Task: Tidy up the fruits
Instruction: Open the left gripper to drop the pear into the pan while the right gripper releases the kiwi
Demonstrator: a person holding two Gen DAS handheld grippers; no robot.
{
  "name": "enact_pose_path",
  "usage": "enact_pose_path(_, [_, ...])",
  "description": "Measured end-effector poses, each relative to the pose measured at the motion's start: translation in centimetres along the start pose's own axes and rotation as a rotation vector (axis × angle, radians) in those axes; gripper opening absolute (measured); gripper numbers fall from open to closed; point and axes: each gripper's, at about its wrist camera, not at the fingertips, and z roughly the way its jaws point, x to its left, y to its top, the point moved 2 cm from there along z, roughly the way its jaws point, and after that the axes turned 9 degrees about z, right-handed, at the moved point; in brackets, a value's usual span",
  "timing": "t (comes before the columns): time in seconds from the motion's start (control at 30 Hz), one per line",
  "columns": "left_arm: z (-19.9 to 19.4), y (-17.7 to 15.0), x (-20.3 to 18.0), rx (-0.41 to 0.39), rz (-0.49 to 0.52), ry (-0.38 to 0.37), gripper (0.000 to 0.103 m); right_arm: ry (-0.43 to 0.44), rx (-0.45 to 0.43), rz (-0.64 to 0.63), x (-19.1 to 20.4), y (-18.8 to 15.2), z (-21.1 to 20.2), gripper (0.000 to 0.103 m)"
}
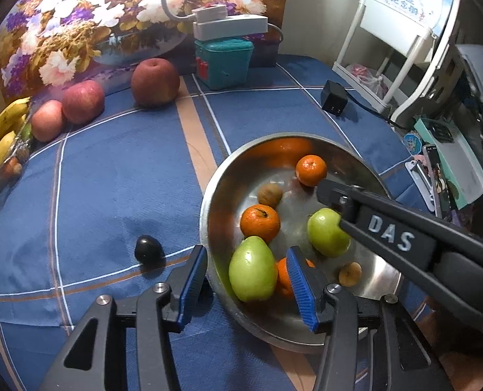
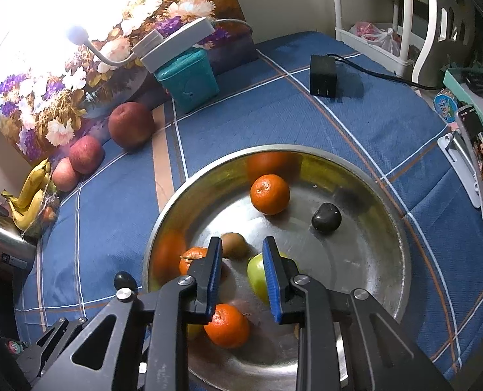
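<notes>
Fruit gathered so far lies in the steel bowl (image 2: 401, 228) on the blue checked cloth (image 1: 111, 179). In the bowl I count three tangerines: one at the far side (image 1: 310, 170), one near the middle (image 1: 260, 223) and one at the near wall (image 2: 227, 325). With them are a kiwi (image 1: 269, 194), a pear-shaped green fruit (image 1: 252, 268), a round green apple (image 1: 327, 233), a small brown fruit (image 1: 349, 273) and a dark plum (image 2: 326, 216).

A second dark plum (image 1: 148, 249) sits on the cloth just outside the bowl's left rim.

The left gripper (image 1: 247, 251) stands released. One blue pad is outside the rim and the other inside, so the rim and the pear-shaped green fruit are between the pads, and neither pad presses on the fruit.

The right gripper (image 2: 241, 244) hangs over the bowl's interior. Its pads are parted by a narrow gap and grasp nothing. The kiwi and the green apple lie beyond its tips.

Three red apples, large (image 1: 155, 81), middle (image 1: 82, 101) and small (image 1: 47, 120), line the far left edge of the cloth against a floral painting (image 1: 78, 16). Beside the small one is a bunch of bananas (image 1: 0, 143).

Behind the large apple stands a teal box (image 1: 223, 62) with a white lamp base (image 1: 230, 26) on top. A black adapter (image 1: 334, 97) lies on the cloth to the right of the box.
</notes>
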Motion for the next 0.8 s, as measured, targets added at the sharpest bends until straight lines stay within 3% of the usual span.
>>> enact_pose_path(0.3, [-0.4,-0.4,2.7,0.011,-0.092,0.023,0.055,-0.034,0.012,-0.015,0.0,-0.2,-0.6,0.026])
enact_pose_path(0.8, [-3.3,-2.0,11.4,-0.043,-0.346,0.089,0.055,-0.045,0.038,-0.074,1.5,-1.1,-1.2,0.026])
